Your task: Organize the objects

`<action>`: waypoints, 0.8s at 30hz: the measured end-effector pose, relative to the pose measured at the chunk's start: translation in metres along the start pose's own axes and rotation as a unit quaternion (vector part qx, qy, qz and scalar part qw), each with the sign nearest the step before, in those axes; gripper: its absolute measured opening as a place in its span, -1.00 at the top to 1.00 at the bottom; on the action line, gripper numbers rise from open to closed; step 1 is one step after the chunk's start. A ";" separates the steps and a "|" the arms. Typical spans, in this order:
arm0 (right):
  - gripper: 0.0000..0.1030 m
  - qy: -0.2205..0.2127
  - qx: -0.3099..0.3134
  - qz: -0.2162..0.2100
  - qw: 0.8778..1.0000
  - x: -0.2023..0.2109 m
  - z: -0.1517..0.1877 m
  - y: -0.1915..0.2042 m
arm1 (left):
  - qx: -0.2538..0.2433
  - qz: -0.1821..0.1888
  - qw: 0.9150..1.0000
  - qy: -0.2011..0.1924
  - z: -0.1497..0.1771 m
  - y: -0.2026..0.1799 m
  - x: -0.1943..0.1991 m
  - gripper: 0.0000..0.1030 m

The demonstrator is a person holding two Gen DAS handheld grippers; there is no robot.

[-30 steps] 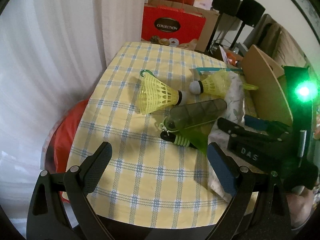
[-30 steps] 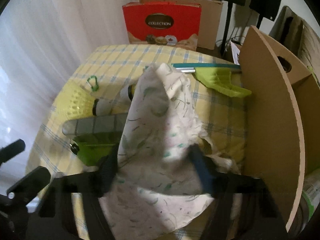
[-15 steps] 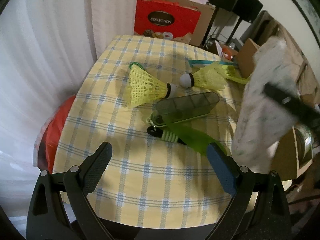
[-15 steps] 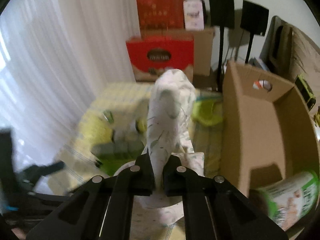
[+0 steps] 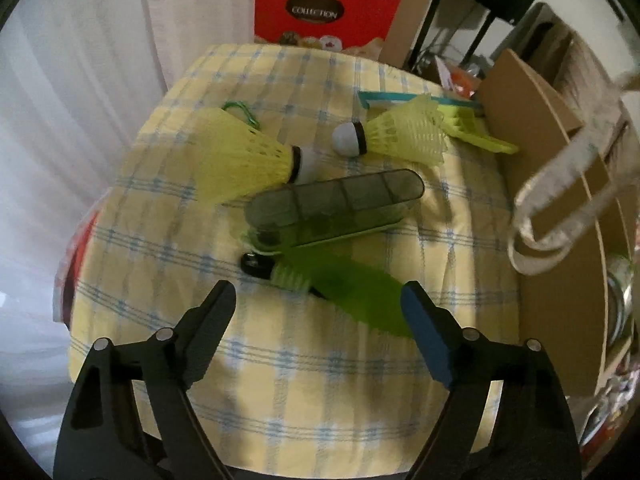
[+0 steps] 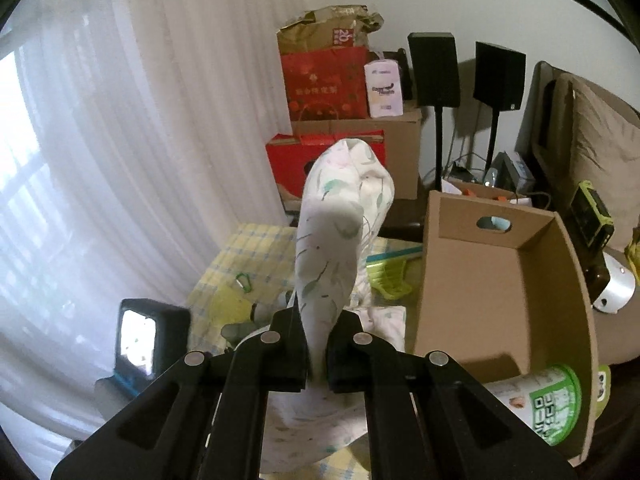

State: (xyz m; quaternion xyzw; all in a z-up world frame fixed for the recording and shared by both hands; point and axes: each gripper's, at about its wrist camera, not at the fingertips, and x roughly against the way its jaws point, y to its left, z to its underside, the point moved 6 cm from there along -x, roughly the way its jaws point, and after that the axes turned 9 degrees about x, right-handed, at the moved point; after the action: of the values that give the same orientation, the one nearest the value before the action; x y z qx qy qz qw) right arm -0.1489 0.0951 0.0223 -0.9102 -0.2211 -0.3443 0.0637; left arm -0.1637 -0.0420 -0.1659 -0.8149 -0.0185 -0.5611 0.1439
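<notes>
We are holding the right claw [image 6: 316, 354] pressed together on the white patterned cloth [image 6: 340, 220], which is standing up between its fingers, lifted above the worktop [image 5: 280, 368] and beside the open cardboard box [image 6: 496, 280]. A green-labelled cup [image 6: 548, 400] is lying inside the box. We are keeping the left claw [image 5: 320, 312] spread wide and empty above the yellow checked worktop. In front of it are lying two yellow shuttlecocks [image 5: 244, 160], a dark pill case [image 5: 336, 204] and a green tool [image 5: 344, 284].
</notes>
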 end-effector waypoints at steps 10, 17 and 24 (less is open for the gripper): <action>0.90 0.004 -0.018 0.005 1.000 0.013 0.019 -0.015 | 0.047 -0.037 0.998 -0.008 -0.005 -0.012 -0.022 -0.46; 0.90 0.005 -0.016 0.011 1.000 0.017 0.023 -0.016 | 0.026 -0.096 0.994 -0.050 -0.004 -0.016 -0.021 -0.04; 0.90 0.010 -0.021 0.013 1.000 0.016 0.026 -0.018 | 0.047 -0.059 0.996 -0.036 -0.004 0.009 -0.011 0.54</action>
State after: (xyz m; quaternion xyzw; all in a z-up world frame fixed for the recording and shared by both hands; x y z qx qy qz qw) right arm -0.1312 0.1233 0.0125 -0.9107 -0.2014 -0.3571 0.0513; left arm -0.1701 -0.0504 -0.1769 -0.8242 -0.0984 -0.5378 0.1479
